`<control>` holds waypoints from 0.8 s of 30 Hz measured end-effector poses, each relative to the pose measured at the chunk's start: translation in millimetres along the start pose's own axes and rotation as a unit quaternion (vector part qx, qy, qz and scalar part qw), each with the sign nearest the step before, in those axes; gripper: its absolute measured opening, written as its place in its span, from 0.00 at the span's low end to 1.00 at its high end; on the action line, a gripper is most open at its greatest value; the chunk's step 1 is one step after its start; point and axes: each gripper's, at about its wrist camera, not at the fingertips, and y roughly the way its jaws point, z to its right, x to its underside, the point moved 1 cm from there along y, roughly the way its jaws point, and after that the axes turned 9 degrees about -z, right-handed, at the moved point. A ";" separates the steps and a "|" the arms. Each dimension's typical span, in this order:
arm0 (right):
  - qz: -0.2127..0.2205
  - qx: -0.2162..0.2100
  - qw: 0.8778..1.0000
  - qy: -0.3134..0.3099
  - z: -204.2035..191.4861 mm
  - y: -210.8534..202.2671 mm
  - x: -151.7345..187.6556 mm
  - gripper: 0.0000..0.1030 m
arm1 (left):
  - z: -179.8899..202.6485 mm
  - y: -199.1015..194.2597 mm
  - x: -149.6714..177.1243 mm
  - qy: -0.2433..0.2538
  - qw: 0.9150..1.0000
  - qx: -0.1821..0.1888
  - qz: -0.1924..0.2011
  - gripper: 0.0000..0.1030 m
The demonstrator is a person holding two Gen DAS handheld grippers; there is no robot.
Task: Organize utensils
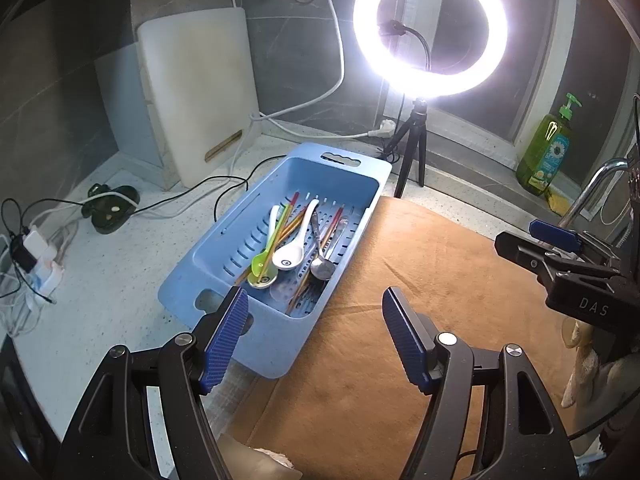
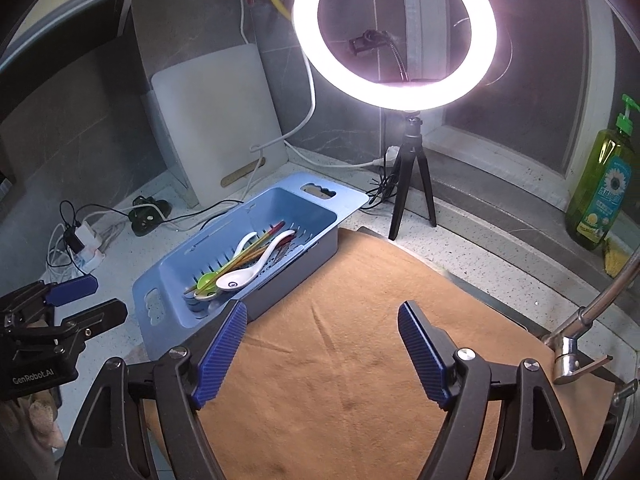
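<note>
Basket: a pale blue slotted drain basket [image 1: 224,240] with cut-out handles at both ends sits on the speckled counter [image 1: 108,280]; its near side touches the edge of the orange-brown cloth [image 1: 400,320]
Utensils: all heaped inside the basket — a white ceramic spoon [image 1: 298,240] with a dark round mark in its bowl, a lime-green plastic spoon [image 1: 266,254], a metal spoon [image 1: 322,266], and several chopsticks [image 1: 334,226] with red tips lying lengthwise
Left gripper [image 1: 316,340]: blue ribbed pads spread wide with nothing between them; it hovers over the near end of the basket and the cloth
Right gripper [image 2: 322,354]: pads likewise apart and empty, above the cloth (the basket lies just to its left)
Writing: "GenRobot.AI" on the left gripper's body in the right wrist view; "DAS" on the right gripper's body in the left wrist view; the green soap bottle [image 2: 602,184] bears a daisy label — its text too small to read
Hard to make out: utensils at the bottom of the pile overlap, so their count is unclear; the ring light [image 1: 430,30] glares out what is around it; the tap [image 2: 580,320] is cut off at the frame edge
</note>
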 end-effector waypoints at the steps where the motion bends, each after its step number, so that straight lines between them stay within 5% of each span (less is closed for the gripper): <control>1: 0.001 -0.001 1.000 0.001 0.4 -1.4 0.2 0.74 | -0.4 -0.8 0.1 -0.001 1.000 0.001 0.000 0.68; 24: 0.005 -0.004 1.000 0.004 -1.3 -6.7 5.0 0.74 | 4.0 -5.1 1.3 0.001 1.000 0.000 -0.003 0.68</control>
